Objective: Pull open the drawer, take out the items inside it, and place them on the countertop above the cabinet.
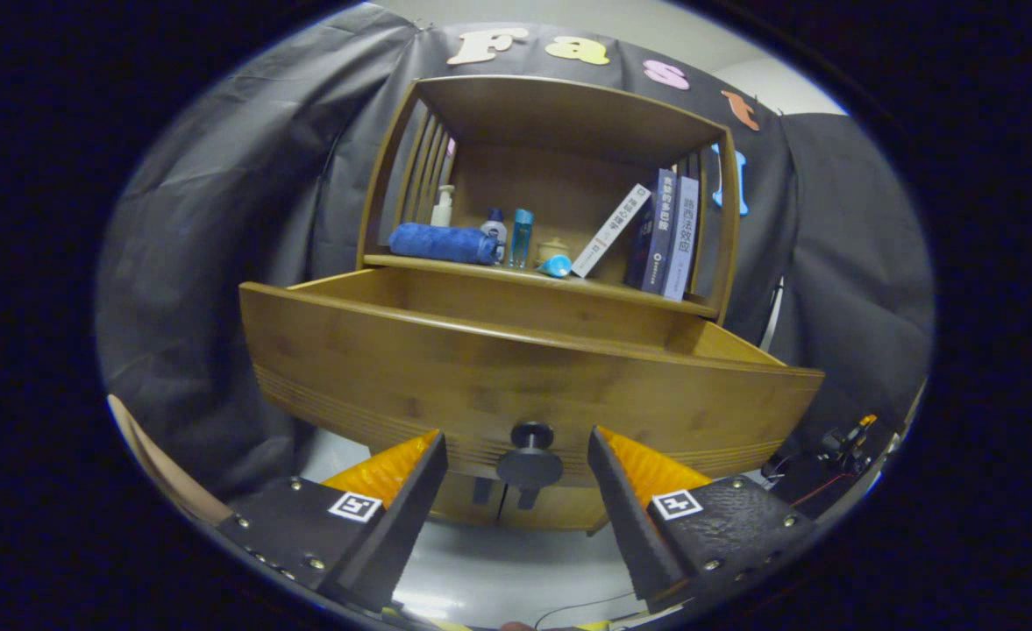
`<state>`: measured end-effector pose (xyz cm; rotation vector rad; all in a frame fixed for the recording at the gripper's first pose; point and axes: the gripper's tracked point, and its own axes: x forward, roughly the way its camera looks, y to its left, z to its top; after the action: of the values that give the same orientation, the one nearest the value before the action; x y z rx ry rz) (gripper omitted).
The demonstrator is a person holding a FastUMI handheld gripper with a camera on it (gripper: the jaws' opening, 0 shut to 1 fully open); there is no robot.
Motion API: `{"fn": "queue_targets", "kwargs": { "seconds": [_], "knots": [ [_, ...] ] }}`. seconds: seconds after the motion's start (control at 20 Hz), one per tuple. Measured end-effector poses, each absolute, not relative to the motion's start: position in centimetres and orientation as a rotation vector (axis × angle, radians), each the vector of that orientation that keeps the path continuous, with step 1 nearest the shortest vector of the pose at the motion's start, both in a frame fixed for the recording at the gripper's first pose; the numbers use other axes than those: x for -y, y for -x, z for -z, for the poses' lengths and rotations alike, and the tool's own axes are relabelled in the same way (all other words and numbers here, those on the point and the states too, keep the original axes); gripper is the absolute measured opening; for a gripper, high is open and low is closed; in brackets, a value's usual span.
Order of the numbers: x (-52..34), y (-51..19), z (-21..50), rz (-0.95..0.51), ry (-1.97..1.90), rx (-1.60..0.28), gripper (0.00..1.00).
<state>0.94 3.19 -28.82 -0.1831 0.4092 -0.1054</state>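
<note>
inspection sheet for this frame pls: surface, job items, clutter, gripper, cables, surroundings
Surface: countertop above the drawer, crowded.
Job's things: drawer pulled open, knob between the fingers, untouched; contents hidden behind its front.
Clutter: rolled blue towel, bottles, small jar, leaning books.
Grippers: gripper open, fingers either side of the knob.
Cables: red wire low beside the cabinet.
Surroundings: black cloth around the booth.

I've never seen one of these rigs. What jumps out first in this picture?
The big wooden drawer pulled out toward the camera, its dark round knob sitting in the gap between the gripper jaws, which stand open and apart from it. Beyond it, the countertop holds a rolled blue towel, small bottles and leaning books.
</note>
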Motion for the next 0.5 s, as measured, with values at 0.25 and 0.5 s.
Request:
{"fn": "queue_targets", "kwargs": {
  "seconds": [0.25,0.5],
  "knots": [
    [-0.9,-2.5,29.7,0.178,0.13,-0.423,0.97],
    [-0.8,-2.8,29.5,0.174,0.134,-0.379,0.97]
  ]
}}
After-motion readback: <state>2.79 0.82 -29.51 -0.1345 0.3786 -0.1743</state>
